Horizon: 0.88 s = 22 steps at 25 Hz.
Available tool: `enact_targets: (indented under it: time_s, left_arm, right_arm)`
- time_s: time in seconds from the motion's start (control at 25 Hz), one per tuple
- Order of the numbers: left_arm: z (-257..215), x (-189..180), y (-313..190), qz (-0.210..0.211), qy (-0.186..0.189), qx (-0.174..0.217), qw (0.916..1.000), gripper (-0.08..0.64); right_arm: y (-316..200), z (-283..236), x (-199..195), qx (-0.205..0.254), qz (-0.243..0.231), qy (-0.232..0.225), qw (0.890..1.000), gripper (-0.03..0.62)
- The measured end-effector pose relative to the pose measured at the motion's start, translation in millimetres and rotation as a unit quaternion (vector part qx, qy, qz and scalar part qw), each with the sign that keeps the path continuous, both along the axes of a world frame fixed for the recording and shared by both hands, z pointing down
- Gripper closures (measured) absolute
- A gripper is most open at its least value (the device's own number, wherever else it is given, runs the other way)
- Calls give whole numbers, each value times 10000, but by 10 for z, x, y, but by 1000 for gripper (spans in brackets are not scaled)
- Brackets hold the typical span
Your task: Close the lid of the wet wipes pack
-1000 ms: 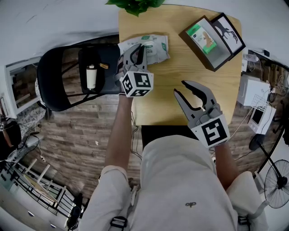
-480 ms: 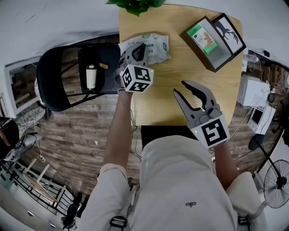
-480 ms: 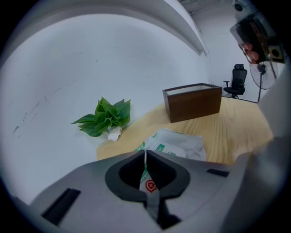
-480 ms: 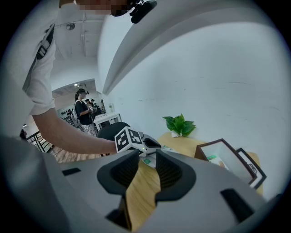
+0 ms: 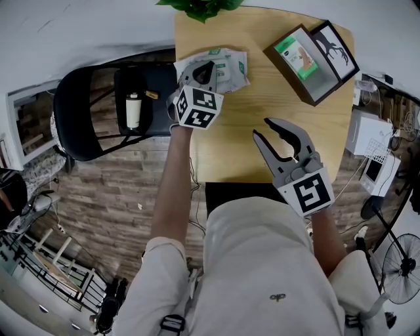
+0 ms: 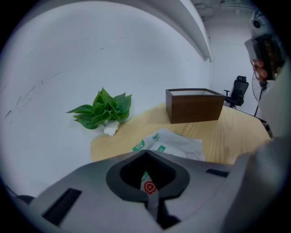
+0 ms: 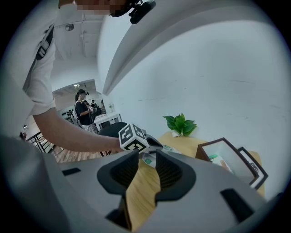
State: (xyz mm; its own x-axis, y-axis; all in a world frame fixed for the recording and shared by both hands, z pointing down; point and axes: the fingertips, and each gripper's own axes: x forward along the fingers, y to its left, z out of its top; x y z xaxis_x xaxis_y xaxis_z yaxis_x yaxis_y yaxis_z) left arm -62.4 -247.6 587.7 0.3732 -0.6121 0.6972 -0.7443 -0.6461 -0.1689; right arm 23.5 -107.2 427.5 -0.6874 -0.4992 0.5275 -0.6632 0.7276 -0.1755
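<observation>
The wet wipes pack (image 5: 228,67), white crinkled plastic with green print, lies at the far left of the wooden table (image 5: 289,131). My left gripper (image 5: 204,67) rests over the pack's near-left end with its tips together. In the left gripper view (image 6: 146,153) a thin white flap with a red mark (image 6: 148,187) sits pinched in the seam between the jaws, and the pack (image 6: 177,143) stretches out beyond the tips. My right gripper (image 5: 262,128) hovers open above the table's near part; only bare wood shows between its fingers (image 7: 146,157).
An open brown box with a picture frame (image 5: 308,62) stands at the far right of the table. A green plant (image 5: 200,8) is at the far edge. A black chair (image 5: 98,111) carrying a white bottle (image 5: 133,110) stands left of the table.
My left gripper has edged farther over the pack, rolled a little, and its jaws have come together. The right gripper has stayed where it was.
</observation>
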Motion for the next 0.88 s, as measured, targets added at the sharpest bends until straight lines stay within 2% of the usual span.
enact_targets:
  time_s: [0.4, 0.56, 0.88]
  left_arm:
    - [-11, -21, -5, -141, 81, 126, 9998, 551]
    - [-42, -18, 6, -58, 99, 191, 9998, 550]
    - [-361, -17, 187, -233, 65, 326, 9992, 550]
  right_arm:
    - [3, -18, 15, 18, -47, -58, 10000, 484]
    - [17, -39, 47, 79, -146, -94, 9998, 483]
    - [96, -175, 148, 131, -210, -220, 9995, 484]
